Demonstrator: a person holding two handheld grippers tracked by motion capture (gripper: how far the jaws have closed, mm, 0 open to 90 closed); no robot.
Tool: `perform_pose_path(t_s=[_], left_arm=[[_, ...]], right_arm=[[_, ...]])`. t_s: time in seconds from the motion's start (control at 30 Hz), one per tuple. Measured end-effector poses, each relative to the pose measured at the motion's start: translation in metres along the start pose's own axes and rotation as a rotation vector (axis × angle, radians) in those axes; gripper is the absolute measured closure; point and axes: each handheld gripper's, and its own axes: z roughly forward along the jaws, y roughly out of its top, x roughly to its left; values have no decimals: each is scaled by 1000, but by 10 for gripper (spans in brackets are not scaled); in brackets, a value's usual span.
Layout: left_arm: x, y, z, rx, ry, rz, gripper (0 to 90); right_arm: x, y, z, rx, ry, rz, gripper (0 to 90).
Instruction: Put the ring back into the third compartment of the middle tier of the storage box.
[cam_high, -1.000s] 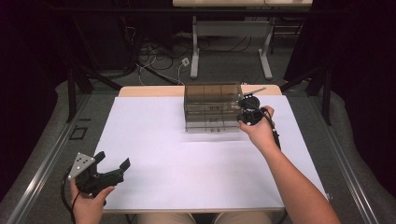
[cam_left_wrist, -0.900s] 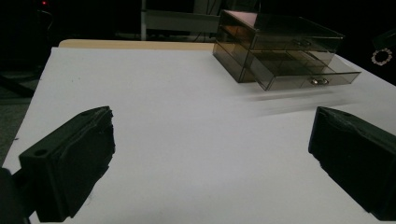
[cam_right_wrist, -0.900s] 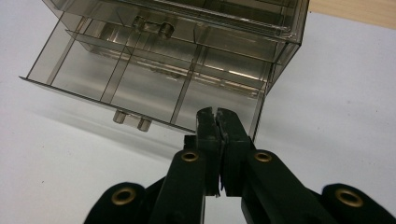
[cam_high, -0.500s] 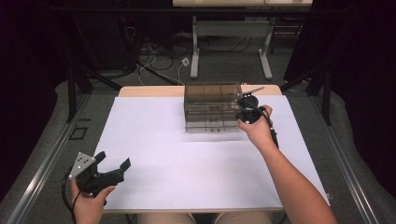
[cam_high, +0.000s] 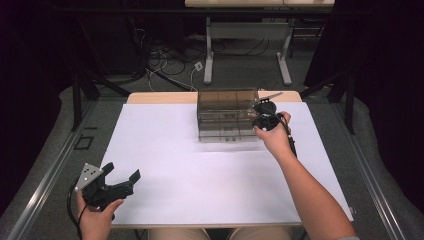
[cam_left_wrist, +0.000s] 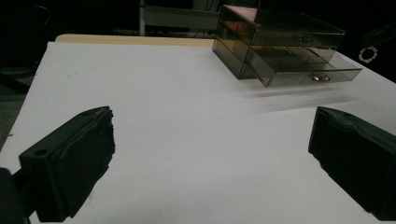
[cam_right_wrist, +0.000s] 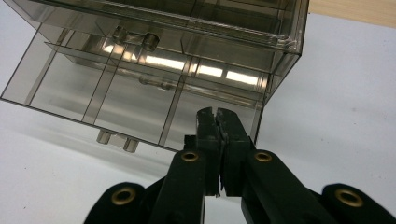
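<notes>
Right claw (cam_right_wrist: 217, 122) closed—over open drawer (cam_right_wrist: 130, 105), seemingly.

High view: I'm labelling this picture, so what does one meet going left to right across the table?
Left gripper → clear drawer box → right gripper, jaws shut at the box's right end.

- We take this for a lab or test workroom, not a home.
- We see a table (cam_high: 150, 97) with a wooden top under a plain white sheet (cam_high: 200, 180), set up as a bare work surface.
- Loose cables (cam_high: 170, 55) lie tangled on the grey floor (cam_high: 240, 60) behind it.
- A second bench on white metal legs (cam_high: 210, 50) stands farther back, with dark curtains (cam_high: 385, 75) at the sides.
</notes>
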Motion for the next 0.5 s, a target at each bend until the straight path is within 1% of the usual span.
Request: perform_pose_path(t_s=[0.1, 0.2, 0.23, 0.27, 0.3, 0.47, 0.5], left_arm=[[0, 0, 0, -3, 1, -2, 9], [0, 0, 0, -4, 0, -3, 9], [0, 0, 0, -3, -1, -4, 8], [0, 0, 0, -2, -1, -4, 8], [0, 0, 0, -3, -1, -4, 9], [1, 0, 0, -4, -1, -5, 9], [1, -1, 0, -5, -1, -5, 9]], right_arm=[[-1, 1, 2, -5, -2, 16, 889], [-2, 1, 3, -8, -5, 9, 889], [-1, 1, 4, -10, -1, 21, 889], [-1, 1, 4, -10, -1, 21, 889], [-2, 1, 5, -8, -5, 10, 889], [-1, 2, 8, -7, -8, 18, 889], [-1, 2, 9, -8, -2, 18, 889]])
